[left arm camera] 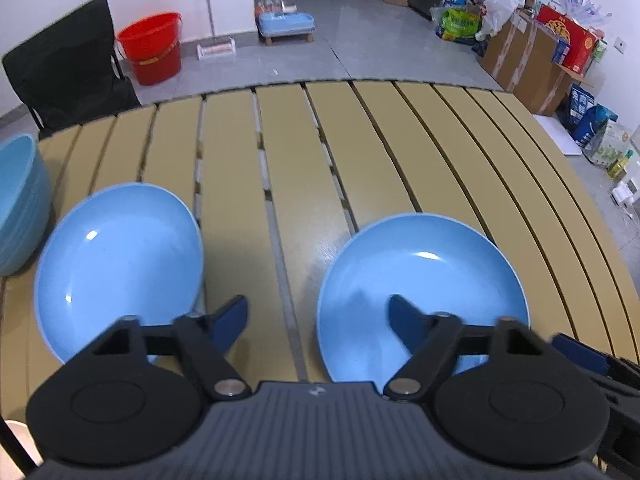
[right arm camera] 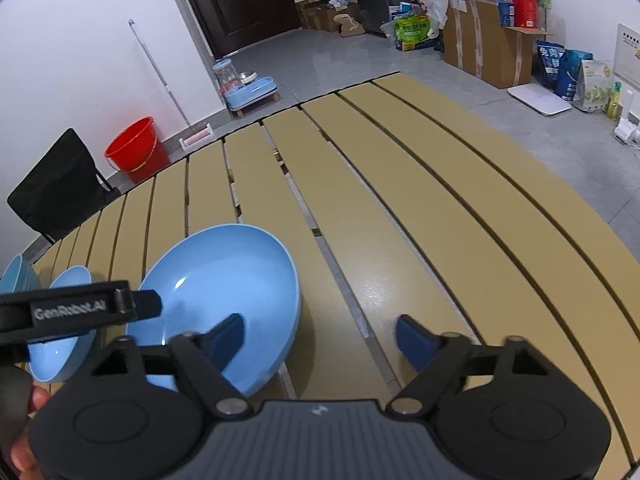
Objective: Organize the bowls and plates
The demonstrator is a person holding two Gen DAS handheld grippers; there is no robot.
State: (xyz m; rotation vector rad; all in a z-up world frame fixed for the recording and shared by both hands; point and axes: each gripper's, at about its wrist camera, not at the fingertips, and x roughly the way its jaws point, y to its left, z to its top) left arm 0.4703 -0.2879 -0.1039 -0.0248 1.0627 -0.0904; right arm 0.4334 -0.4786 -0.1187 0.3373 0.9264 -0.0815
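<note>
In the left wrist view two blue plates lie on the slatted tan table (left arm camera: 280, 168): one at the left (left arm camera: 120, 264) and one at the right (left arm camera: 424, 292). A blue ribbed bowl (left arm camera: 20, 204) stands at the far left edge. My left gripper (left arm camera: 318, 316) is open and empty, hovering over the gap between the plates. In the right wrist view my right gripper (right arm camera: 320, 336) is open and empty, its left finger over the right plate (right arm camera: 224, 292). The other plate (right arm camera: 60, 344) and the bowl (right arm camera: 18, 274) lie further left, partly behind the left gripper's body (right arm camera: 80, 310).
Beyond the table's far edge stand a red bucket (left arm camera: 152, 46), a black folding chair (left arm camera: 64, 64), a blue pet feeder (left arm camera: 282, 16) and cardboard boxes (left arm camera: 528, 56). The table (right arm camera: 440, 208) stretches far to the right in the right wrist view.
</note>
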